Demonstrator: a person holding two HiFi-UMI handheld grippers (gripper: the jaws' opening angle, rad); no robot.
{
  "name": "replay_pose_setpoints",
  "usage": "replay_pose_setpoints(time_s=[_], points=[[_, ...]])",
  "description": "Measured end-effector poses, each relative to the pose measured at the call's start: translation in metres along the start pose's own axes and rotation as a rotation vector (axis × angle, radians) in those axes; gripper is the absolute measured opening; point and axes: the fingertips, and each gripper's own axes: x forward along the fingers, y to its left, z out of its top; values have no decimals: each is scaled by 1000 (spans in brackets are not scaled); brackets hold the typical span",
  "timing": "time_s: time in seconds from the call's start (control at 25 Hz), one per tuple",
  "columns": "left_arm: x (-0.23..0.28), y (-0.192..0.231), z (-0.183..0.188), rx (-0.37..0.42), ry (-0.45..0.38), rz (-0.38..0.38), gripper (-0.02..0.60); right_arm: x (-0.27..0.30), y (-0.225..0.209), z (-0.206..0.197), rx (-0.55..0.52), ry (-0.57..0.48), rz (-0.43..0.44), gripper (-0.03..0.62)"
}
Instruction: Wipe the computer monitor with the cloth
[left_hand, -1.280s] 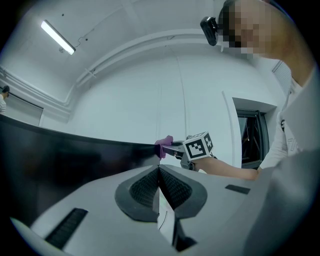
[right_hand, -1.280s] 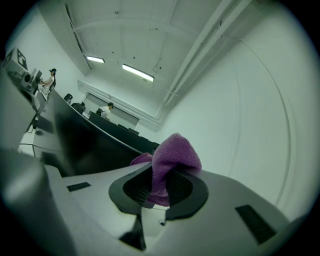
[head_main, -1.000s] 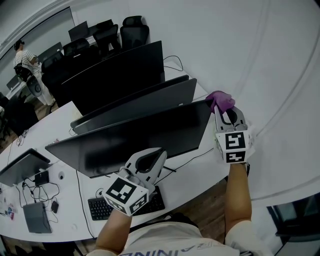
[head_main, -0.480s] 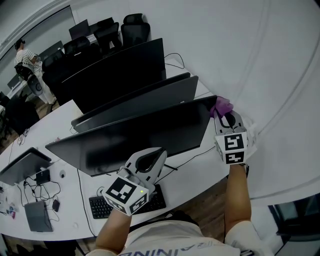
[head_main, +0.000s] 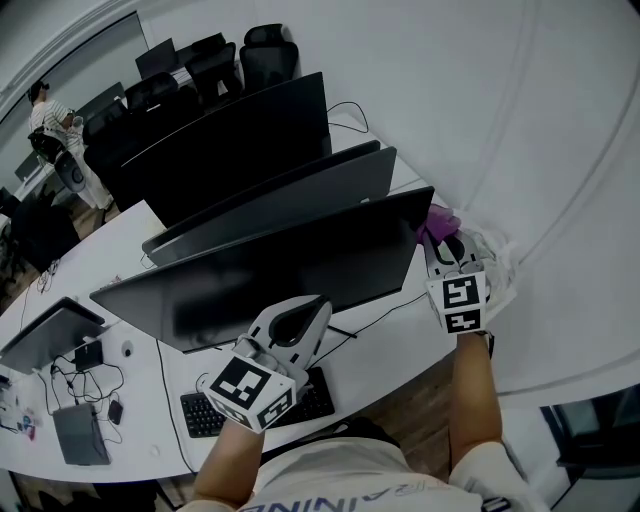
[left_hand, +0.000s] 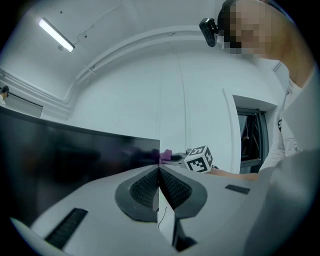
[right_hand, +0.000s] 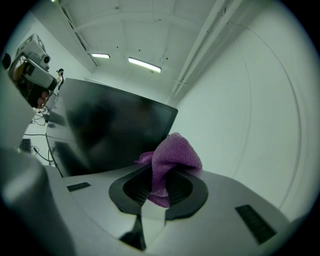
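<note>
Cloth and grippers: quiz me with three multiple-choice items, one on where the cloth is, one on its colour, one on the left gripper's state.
1. Where is the cloth?
A) at the right end of the nearest monitor
B) at its left end
C) at the middle of its screen

2. What colour is the cloth?
A) white
B) purple
C) green

3. The left gripper is:
A) shut and empty
B) wide open
C) shut on the cloth

Answers:
1 A, the head view shows it by the monitor's right edge, held in the right gripper.
2 B, it is purple in every view.
3 A, its jaws meet with nothing between them.
</note>
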Motion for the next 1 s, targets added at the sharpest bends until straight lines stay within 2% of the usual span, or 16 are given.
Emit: replay_pose_setpoints(time_s=[1.0], points=[[6, -8, -13, -21, 35, -27, 8, 15, 51, -120, 44, 165, 88, 55]])
